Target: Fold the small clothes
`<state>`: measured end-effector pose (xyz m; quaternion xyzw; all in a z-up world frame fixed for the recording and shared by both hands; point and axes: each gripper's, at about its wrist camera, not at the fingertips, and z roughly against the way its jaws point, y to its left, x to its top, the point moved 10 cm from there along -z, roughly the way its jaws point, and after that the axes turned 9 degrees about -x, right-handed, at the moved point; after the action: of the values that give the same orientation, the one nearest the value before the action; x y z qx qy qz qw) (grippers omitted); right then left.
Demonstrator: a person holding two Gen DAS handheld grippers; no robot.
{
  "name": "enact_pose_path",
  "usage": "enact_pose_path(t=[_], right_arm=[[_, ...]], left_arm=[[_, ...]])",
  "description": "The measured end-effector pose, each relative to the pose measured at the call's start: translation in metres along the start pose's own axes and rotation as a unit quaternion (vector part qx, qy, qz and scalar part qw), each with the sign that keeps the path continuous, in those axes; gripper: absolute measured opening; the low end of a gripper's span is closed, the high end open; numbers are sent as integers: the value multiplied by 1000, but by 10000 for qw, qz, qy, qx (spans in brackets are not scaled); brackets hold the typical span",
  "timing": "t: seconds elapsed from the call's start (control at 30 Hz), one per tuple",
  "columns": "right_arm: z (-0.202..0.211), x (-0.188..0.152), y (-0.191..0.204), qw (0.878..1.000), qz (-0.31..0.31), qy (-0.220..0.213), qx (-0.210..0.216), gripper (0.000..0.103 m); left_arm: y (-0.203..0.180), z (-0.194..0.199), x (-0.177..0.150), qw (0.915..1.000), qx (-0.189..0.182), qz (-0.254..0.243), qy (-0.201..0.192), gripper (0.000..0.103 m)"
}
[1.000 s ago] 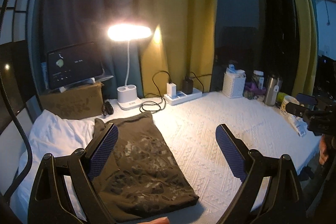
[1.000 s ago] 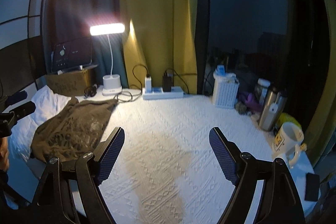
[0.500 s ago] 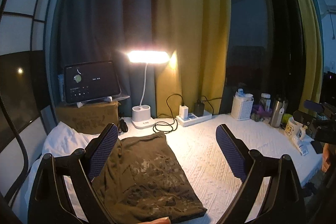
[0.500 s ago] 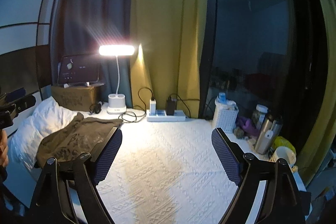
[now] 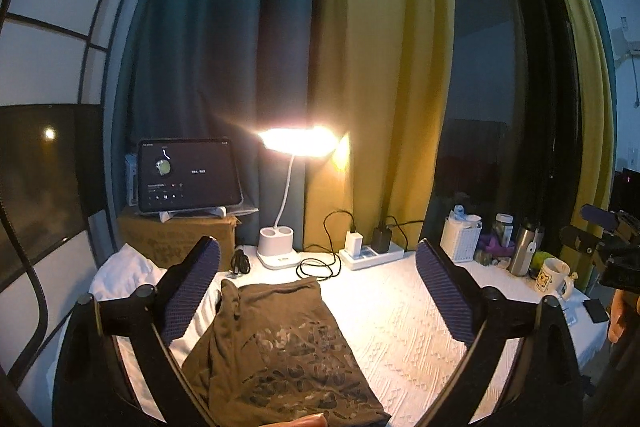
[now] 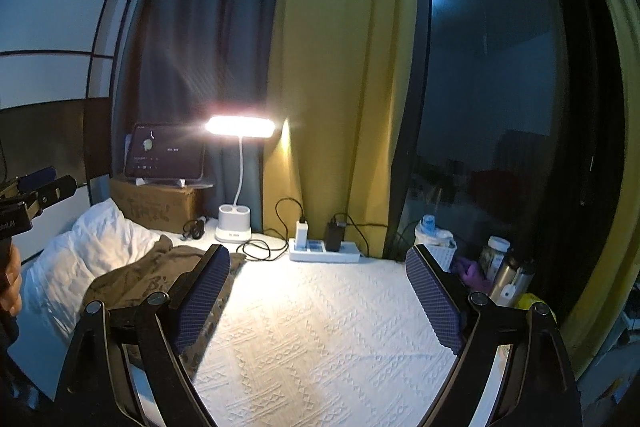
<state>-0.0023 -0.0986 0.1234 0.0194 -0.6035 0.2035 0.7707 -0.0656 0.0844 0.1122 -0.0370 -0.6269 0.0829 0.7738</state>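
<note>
Folded flat, the olive printed shirt (image 5: 280,351) lay on the bed's white textured cover (image 5: 400,339), its long axis running from about 6 o'clock near the camera toward 12 o'clock at the curtains in the left wrist view. Its far end partly overlapped the white pillow (image 5: 120,275) at 10 o'clock.

Above it, the left tongs (image 5: 318,291) were opening, their jaws wide apart with nothing pressed between the pads; the shirt only showed through the gap from below. The right tongs (image 6: 318,295) stood wide too and held nothing, over bare cover, with the shirt (image 6: 148,279) off at 9 o'clock behind the left pad.

At 12 o'clock stood the lit desk lamp (image 5: 296,143), a tablet (image 5: 188,175) on a cardboard box (image 5: 176,239) at 11 o'clock, and a power strip (image 5: 372,253) just right of the lamp base. At 3 o'clock sat a white basket (image 5: 460,239), a steel flask (image 5: 524,249) and a mug (image 5: 554,275).

Compared with a second before, both views had lifted: more curtain showed above, and the shirt and lamp sat lower in the frame. Both tongs had widened slightly.
</note>
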Motion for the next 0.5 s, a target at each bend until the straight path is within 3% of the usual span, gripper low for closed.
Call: enact_pose_path(t=[0.5], right_arm=[[23,20,-4,9997,-83,-216,12,96]], left_arm=[[-6,14,12,9998,-146,135,-77,100]])
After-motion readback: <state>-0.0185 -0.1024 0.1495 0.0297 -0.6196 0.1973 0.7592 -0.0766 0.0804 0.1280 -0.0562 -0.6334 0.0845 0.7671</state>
